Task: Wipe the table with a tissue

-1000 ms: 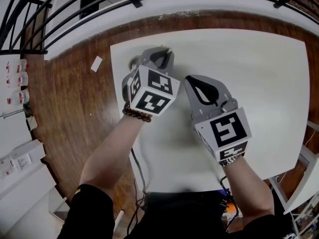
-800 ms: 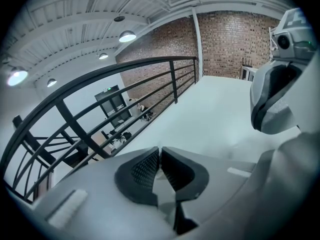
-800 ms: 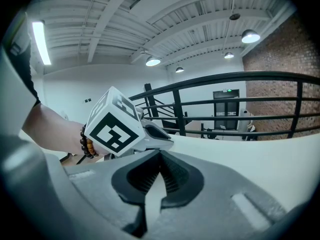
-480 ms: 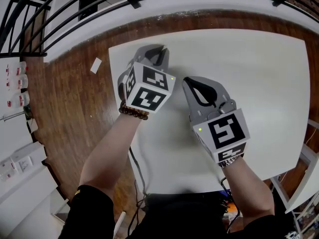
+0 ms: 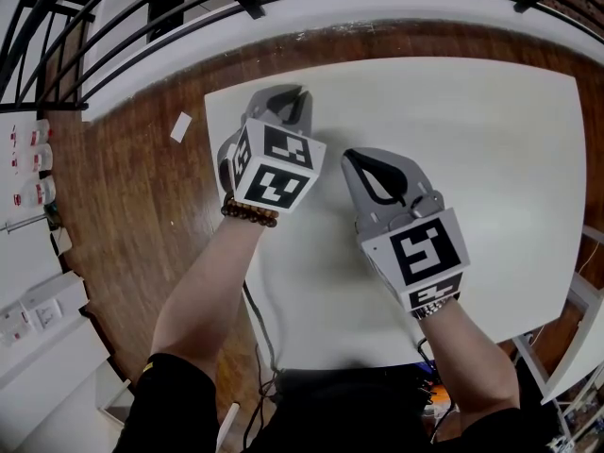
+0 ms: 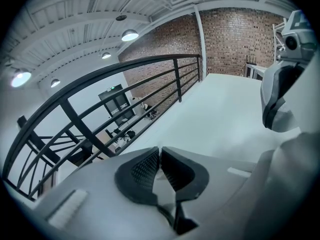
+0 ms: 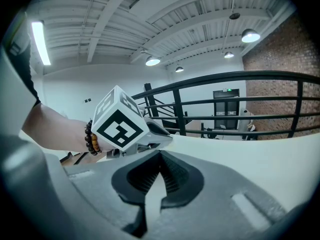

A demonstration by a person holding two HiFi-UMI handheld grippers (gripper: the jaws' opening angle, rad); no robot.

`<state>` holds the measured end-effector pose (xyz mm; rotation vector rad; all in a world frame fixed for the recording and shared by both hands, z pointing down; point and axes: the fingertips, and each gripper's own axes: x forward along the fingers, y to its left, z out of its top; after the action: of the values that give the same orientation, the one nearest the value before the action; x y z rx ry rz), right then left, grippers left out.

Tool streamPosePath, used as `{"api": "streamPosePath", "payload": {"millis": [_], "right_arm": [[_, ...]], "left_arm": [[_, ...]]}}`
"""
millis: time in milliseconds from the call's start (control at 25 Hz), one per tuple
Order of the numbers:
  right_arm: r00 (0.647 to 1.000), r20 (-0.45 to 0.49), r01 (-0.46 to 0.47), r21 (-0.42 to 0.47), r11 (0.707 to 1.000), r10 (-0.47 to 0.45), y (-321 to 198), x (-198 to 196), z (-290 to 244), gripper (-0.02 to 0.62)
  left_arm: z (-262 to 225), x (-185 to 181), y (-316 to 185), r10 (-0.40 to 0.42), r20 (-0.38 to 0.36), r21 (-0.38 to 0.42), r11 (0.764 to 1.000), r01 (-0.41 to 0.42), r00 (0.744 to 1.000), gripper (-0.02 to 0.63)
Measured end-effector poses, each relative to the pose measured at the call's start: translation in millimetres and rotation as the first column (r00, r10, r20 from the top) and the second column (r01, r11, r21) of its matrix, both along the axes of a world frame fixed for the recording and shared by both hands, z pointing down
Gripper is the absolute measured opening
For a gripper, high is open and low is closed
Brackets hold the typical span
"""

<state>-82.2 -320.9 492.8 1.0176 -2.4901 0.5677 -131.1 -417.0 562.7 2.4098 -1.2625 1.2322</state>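
Left gripper [image 6: 159,149]: the two dark ribbed jaws stood together, tips meeting, with nothing visible between them. Right gripper [image 7: 160,154]: the jaws were likewise drawn together on nothing, with only pale table surface showing through the teardrop gap behind the tips.

In the head view both grippers hung over the white rectangular table top [image 5: 491,140]. The left gripper was near its far left corner. The right gripper was just beside it, further in from the left edge and nearer the person. Its camera looked across at the left gripper's black-and-white marker cube [image 7: 120,124] and the brown bead bracelet [image 7: 90,138] on that wrist.

No tissue appeared in any view, either in the jaws or on the table, so its whereabouts could not be told. The wiping itself therefore seemed not yet under way.

Beyond the table lay the brown wooden floor [image 5: 123,206], with a small white slip [image 5: 181,121] on it, and the black metal railing [image 5: 113,26].

To do the step well, one gripper would probably first have to open and pinch a tissue firmly enough to leave a flat fold below the tips. The strokes should then run in overlapping bands from the far left corner toward the near edge, with light, even pressure, so that the tissue rather than the jaw tips met the table. The idle gripper should be kept out of the path.
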Motion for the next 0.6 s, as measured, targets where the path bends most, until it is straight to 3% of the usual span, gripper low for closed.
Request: {"api": "streamPosePath", "payload": {"millis": [600], "right_arm": [[1.0, -0.003, -0.007, 0.005, 1.0, 0.007, 1.2, 2.1, -5.3, -0.009]], "left_arm": [[-0.2, -14.8, -7.5, -0.042, 0.046, 0.018, 0.999, 0.041, 0.998, 0.031]]}}
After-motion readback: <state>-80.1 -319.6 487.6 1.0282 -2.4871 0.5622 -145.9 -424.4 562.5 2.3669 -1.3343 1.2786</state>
